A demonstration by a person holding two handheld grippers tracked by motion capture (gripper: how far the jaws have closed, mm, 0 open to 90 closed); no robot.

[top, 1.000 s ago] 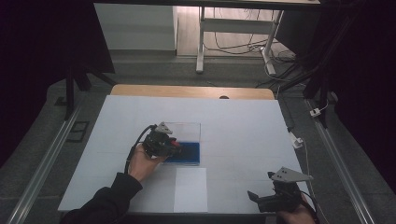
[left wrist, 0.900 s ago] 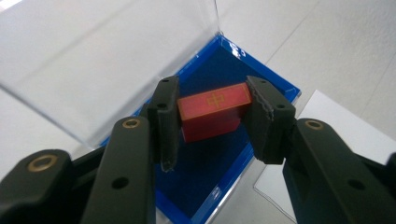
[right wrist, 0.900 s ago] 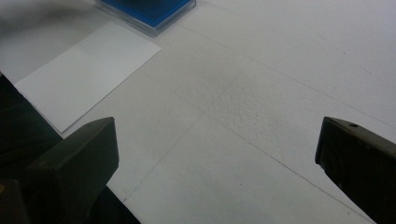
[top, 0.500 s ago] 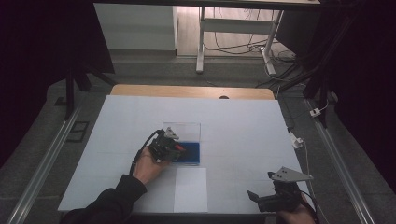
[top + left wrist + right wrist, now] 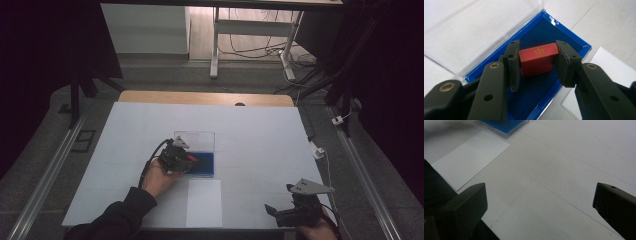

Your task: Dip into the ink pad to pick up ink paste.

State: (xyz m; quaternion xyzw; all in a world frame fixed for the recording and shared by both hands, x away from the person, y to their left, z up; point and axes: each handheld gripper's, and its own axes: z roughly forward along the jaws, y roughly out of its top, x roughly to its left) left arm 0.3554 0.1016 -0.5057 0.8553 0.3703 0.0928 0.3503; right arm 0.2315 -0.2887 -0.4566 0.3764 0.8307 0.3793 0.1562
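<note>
Left gripper (image 5: pixel 537 65) has advanced over the last second from the near-left edge of the case (image 5: pixel 576 42) to a position above its blue tray. Its fingers (image 5: pixel 514 62) are closed on a red block (image 5: pixel 536 61) marked with a gold character; the block sits low over the tray floor, contact with the lining not determinable. Clear lid (image 5: pixel 195 139) stands open. Right gripper (image 5: pixel 292 212) unchanged, fingers spread and empty, at the near-right desk (image 5: pixel 260 130) edge. Judgement: block is either being placed or lifted out; direction not established

Before you lies a flat white-covered table (image 5: pixel 260 130) with a wooden far edge. On it rest an open blue-lined clear plastic case (image 5: pixel 202 162) and, just nearer you, a white paper sheet (image 5: pixel 204 202).
</note>
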